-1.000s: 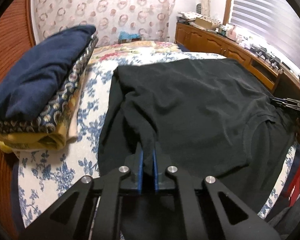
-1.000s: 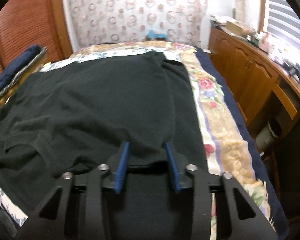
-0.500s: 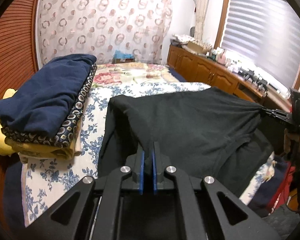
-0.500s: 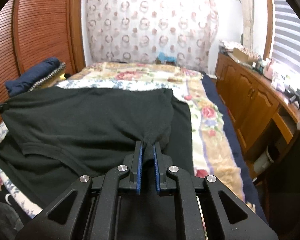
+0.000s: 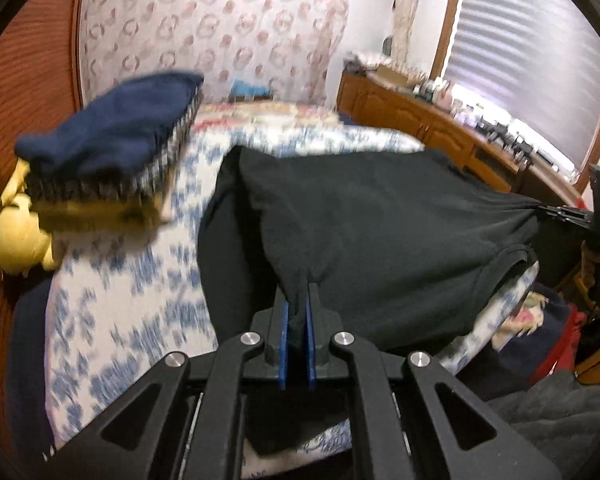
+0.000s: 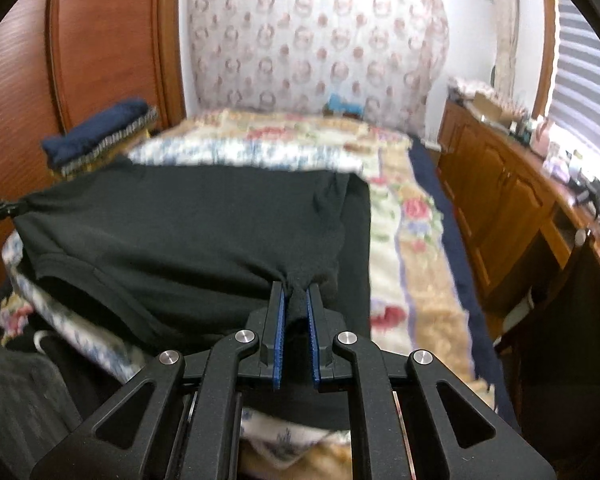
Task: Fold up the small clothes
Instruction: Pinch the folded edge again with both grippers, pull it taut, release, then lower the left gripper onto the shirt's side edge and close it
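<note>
Left claw is pinching a bunched corner of the black shirt; blue pads nearly pressed together with cloth between them. Right claw likewise pinching the opposite near corner, its pads a little wider apart around a thicker wad of fabric. In the left wrist view the right claw shows at the far right, with the cloth drawn taut toward it.

Shirt position: near end raised off the bed and stretched between the two claws; far end rests on the floral bedspread, roughly mid-bed. The collar opening hangs at the near edge of the bed, on the left of the right wrist view.

Judgement on the hold: two corner grips spread apart keep the raised edge straight and wrinkle-free, so the shirt can be laid over itself in an even fold. Gripping at corners, not mid-edge, should stop the middle from sagging.

Stack of folded clothes, navy piece on top, sits by the bed's far left edge next to the wooden wall; probably the place for finished items, kept well apart from the working area. A yellow soft toy lies just beside the stack.

Stage: fold in hand, not yet laid down. Background blur in both views suggests motion. Risk: uneven pull could slip fabric from the looser right grip.
</note>
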{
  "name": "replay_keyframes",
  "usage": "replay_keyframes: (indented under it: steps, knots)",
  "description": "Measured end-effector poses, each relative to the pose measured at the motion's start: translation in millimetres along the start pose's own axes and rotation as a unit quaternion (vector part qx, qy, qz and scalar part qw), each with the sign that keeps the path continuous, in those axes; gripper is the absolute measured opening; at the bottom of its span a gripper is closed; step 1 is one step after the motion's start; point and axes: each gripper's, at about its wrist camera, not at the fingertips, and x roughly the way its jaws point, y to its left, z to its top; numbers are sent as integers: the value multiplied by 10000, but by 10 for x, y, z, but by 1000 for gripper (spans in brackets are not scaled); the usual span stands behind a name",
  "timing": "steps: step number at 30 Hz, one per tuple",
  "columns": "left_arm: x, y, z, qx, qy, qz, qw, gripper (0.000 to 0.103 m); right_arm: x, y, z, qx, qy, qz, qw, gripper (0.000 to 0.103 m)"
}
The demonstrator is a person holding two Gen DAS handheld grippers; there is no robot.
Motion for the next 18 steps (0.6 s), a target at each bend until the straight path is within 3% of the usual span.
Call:
replay_keyframes:
  steps: [4,11,14,18]
  knots:
    - [113,-13,-120,-33,208,147,9997,9,171,46,-139,118,179,32,9998,8]
    - [89,55,-159,-74,195,379,9991,26,127,114,-111,48,117,-52,9999,16]
    - [102,122,-137,-169,188,402,9989,38,79,142,-76,8,35,-145,9999,22]
    - [228,170,-138,-252,334,397,9983,44,32,188,-46,-25,-90,-135,9999,28]
